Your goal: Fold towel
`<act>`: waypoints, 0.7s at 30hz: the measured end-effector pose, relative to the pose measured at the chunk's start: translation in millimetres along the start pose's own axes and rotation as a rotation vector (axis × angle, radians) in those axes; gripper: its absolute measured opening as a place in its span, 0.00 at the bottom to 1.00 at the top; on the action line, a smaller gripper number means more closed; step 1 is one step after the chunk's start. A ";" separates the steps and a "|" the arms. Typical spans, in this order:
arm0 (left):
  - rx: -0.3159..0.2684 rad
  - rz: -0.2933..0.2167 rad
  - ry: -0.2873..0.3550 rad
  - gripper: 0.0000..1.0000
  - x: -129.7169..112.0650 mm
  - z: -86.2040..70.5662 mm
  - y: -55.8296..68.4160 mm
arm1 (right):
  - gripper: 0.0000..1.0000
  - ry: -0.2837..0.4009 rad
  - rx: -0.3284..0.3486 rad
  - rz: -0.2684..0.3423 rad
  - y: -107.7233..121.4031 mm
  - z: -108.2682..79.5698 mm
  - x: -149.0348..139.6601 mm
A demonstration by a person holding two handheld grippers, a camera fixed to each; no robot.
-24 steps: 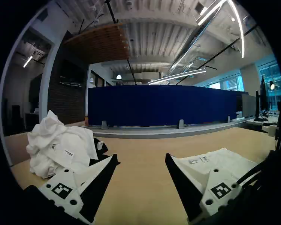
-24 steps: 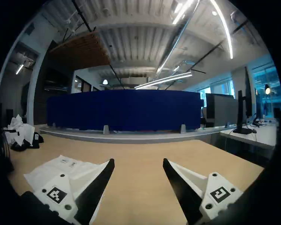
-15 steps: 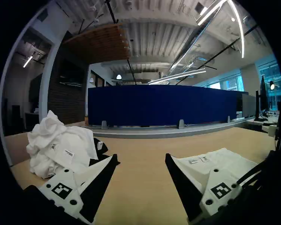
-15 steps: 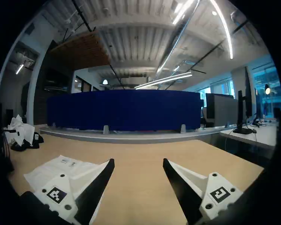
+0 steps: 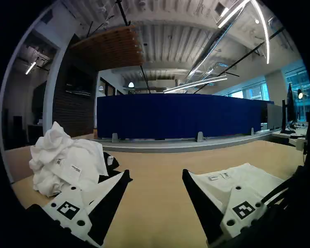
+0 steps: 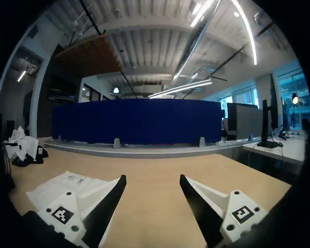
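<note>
A flat white towel (image 5: pixel 242 177) lies on the wooden table (image 5: pixel 155 194), just behind my left gripper's right finger; in the right gripper view the same towel (image 6: pixel 68 184) lies behind the left finger. A crumpled heap of white towels (image 5: pixel 66 163) sits on dark cloth at the left, also seen far off as a small heap (image 6: pixel 22 149). My left gripper (image 5: pixel 155 175) hovers low over the table, open, nothing between its fingers. My right gripper (image 6: pixel 153 180) is open too and holds nothing.
A long blue partition (image 5: pixel 180 115) on a grey base runs across the back of the table. Desks with monitors (image 6: pixel 266 124) stand to the right. Bare wood stretches ahead of both grippers up to the partition.
</note>
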State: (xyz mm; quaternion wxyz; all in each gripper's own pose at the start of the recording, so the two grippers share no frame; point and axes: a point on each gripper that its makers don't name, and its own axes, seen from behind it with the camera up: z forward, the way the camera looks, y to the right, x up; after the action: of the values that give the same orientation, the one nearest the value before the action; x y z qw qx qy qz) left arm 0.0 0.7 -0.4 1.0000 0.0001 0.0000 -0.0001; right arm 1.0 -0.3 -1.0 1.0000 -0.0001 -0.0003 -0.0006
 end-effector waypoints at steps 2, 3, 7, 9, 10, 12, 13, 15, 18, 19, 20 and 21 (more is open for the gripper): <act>0.000 0.000 0.000 0.94 -0.3 0.0 -0.1 | 1.00 0.000 0.000 0.000 -0.2 -0.3 0.1; 0.000 0.000 0.000 0.94 -0.5 0.0 -0.2 | 1.00 0.000 0.000 0.000 -0.1 -0.3 0.2; 0.000 0.000 0.000 0.94 -1.2 0.1 -0.3 | 1.00 0.000 -0.001 0.000 0.4 -0.7 0.1; 0.000 0.001 0.000 0.94 -1.0 0.0 -0.3 | 1.00 0.001 -0.002 0.000 0.5 -0.8 -0.1; 0.000 0.001 0.000 0.94 -0.8 -0.1 -0.2 | 1.00 0.001 -0.003 0.000 0.6 -0.8 -0.4; 0.000 0.001 0.000 0.94 -0.3 -0.4 0.1 | 1.00 0.001 -0.003 0.000 0.3 -0.6 -0.5; 0.000 0.001 0.000 0.94 0.0 -0.5 0.3 | 1.00 0.000 -0.002 0.000 0.1 -0.5 -0.4; 0.000 0.000 -0.001 0.94 0.6 -0.5 0.3 | 1.00 0.000 -0.001 0.001 -0.3 -0.3 -0.3; 0.000 0.001 -0.001 0.94 1.4 0.1 -0.4 | 1.00 0.001 -0.003 0.001 -0.1 -0.6 -0.5; 0.001 0.002 -0.002 0.95 1.4 0.3 -0.6 | 1.00 0.001 -0.005 0.000 0.4 -0.9 -0.5; 0.001 0.002 -0.003 0.95 1.5 0.6 -0.8 | 1.00 0.002 -0.007 0.000 1.1 -1.1 -0.6; 0.000 0.003 -0.004 0.94 0.8 0.8 -0.6 | 1.00 0.001 -0.012 0.000 1.5 -1.7 -0.5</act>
State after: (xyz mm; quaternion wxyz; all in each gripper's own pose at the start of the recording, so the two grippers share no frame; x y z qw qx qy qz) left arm 0.8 0.2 0.4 1.0000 0.0003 -0.0022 0.0016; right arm 0.5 1.2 -2.8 1.0000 -0.0059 0.0002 -0.0008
